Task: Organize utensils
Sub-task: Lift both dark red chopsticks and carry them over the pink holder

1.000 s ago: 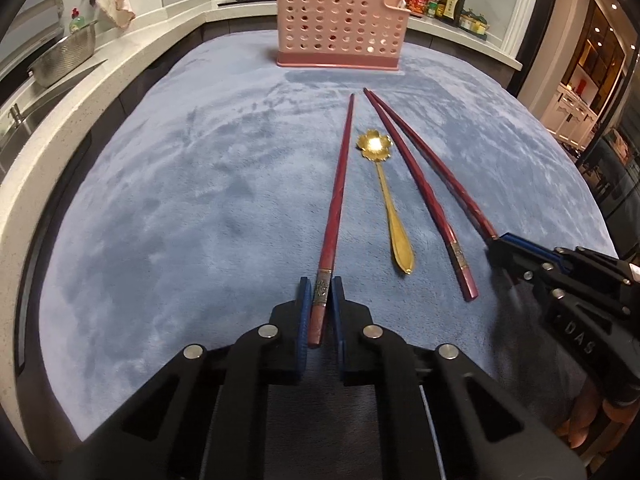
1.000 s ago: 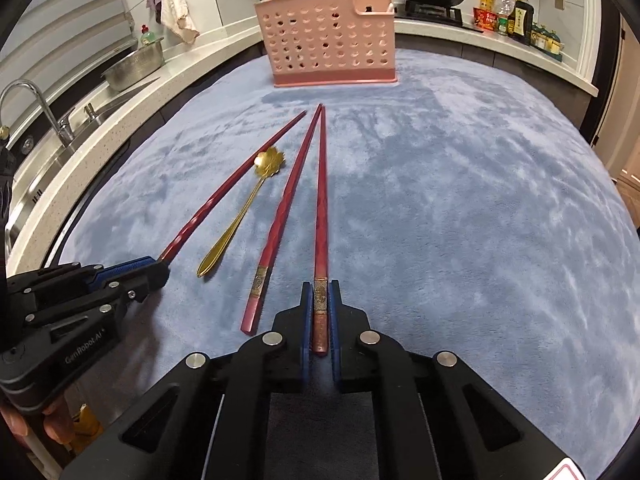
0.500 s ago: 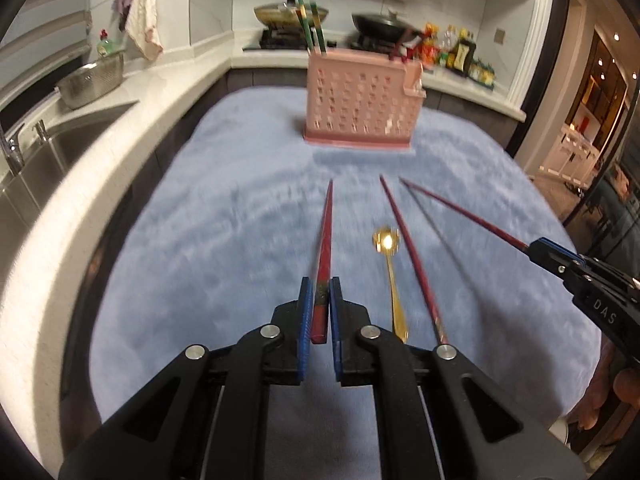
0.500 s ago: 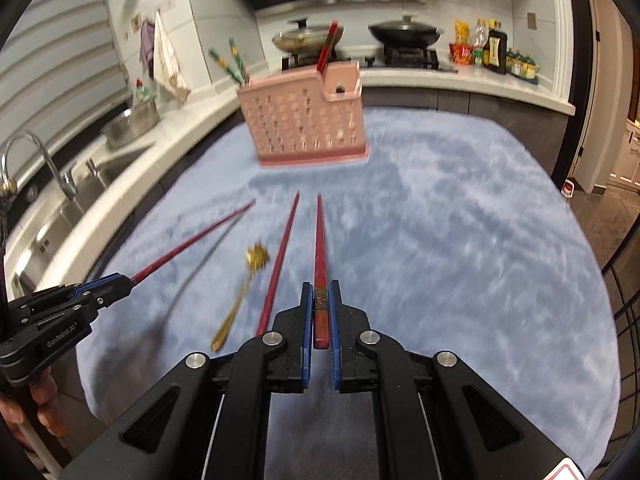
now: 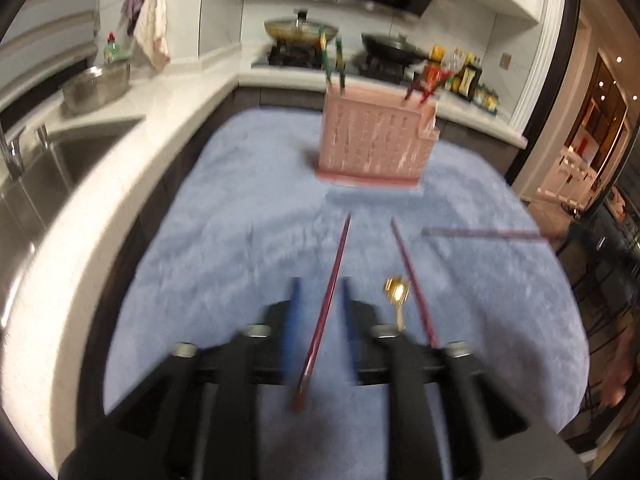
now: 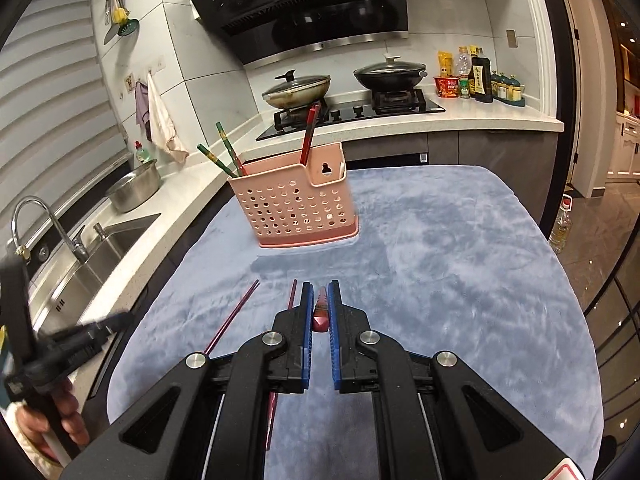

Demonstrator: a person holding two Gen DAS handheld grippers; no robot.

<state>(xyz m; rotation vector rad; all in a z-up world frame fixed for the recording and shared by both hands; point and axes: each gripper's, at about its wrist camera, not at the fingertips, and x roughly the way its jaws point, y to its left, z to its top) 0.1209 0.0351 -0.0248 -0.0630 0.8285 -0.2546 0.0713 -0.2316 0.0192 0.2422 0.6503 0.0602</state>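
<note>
A pink perforated utensil basket [image 5: 376, 148] [image 6: 294, 206] stands at the far side of the blue mat and holds green and red chopsticks. In the blurred left wrist view my left gripper [image 5: 319, 292] is open, with a red chopstick [image 5: 324, 308] lying loose between its spread fingers. A second red chopstick [image 5: 412, 280] and a gold spoon [image 5: 397, 294] lie to its right. My right gripper [image 6: 321, 300] is shut on a red chopstick [image 6: 321, 314], held end-on above the mat. A third, raised chopstick [image 5: 480, 233] shows at the right. The left gripper also shows in the right wrist view [image 6: 72, 340].
The blue mat [image 6: 440, 260] covers the worktop. A sink [image 6: 80, 256] with a tap and a steel bowl [image 6: 134, 190] are on the left. A hob with two pans [image 6: 344, 92] and bottles [image 6: 476, 76] stand behind the basket.
Both grippers have risen higher above the mat. My left gripper has opened and let go of its chopstick. My right gripper keeps its chopstick, now pointing towards the basket.
</note>
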